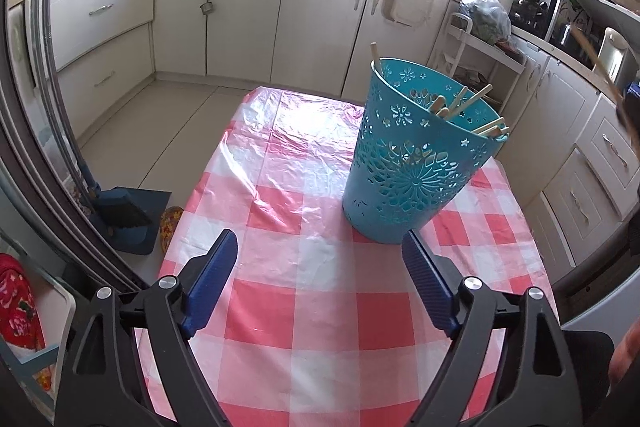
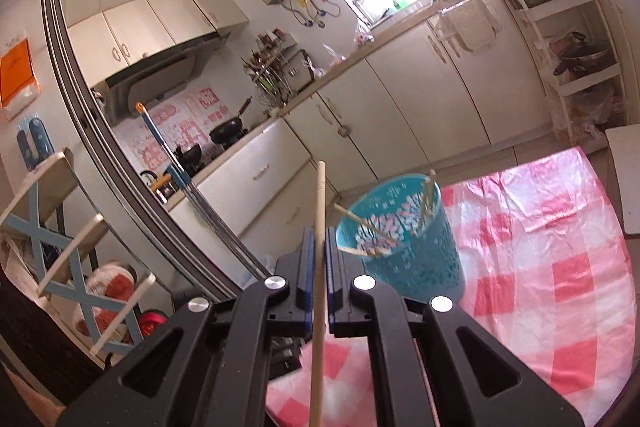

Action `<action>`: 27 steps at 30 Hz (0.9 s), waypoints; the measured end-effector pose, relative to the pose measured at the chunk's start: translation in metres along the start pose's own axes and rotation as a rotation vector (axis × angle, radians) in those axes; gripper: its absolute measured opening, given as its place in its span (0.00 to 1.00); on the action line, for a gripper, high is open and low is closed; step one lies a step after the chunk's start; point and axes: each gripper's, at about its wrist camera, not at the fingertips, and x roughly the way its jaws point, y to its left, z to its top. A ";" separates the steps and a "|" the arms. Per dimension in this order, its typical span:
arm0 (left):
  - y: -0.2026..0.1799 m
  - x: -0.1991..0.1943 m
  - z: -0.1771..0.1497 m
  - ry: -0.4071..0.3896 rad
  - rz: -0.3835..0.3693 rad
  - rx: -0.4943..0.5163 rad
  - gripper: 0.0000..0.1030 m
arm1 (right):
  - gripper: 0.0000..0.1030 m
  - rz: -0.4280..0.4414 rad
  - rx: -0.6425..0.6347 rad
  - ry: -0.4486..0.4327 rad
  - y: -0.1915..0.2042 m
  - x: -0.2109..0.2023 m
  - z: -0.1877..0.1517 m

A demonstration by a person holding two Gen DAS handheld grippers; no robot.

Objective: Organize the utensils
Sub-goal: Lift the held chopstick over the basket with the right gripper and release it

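Two hand-held grippers: right hand-held gripper (image 2: 319, 259) clamps wooden stick (image 2: 319, 247), raised beside teal basket (image 2: 404, 239) on tabletop (image 1: 320, 299). Left hand-held gripper (image 1: 320, 251) wide, empty. Judgement: centre stick over rim, tilt upright, release late, avoid sticks (image 1: 468, 103) inside.

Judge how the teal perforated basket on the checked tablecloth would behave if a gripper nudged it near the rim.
The basket looks like thin, cut-out plastic, so probably light. It is tall, narrower at the base and already leans in the left wrist view, so a rim push would likely tip it. The glossy tablecloth may let it slide instead.
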 end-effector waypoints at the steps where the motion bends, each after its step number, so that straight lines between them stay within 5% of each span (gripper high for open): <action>1: 0.000 0.001 -0.002 0.005 0.000 -0.003 0.79 | 0.06 0.003 -0.003 -0.027 0.003 0.004 0.009; 7: 0.008 0.007 -0.010 0.039 0.002 -0.023 0.81 | 0.06 -0.012 -0.024 -0.153 0.011 0.053 0.051; 13: 0.025 0.017 -0.014 0.068 0.009 -0.078 0.81 | 0.06 -0.119 -0.020 -0.223 -0.007 0.093 0.060; 27: 0.028 0.037 -0.013 0.100 -0.007 -0.106 0.82 | 0.06 -0.257 -0.107 -0.113 -0.030 0.132 0.033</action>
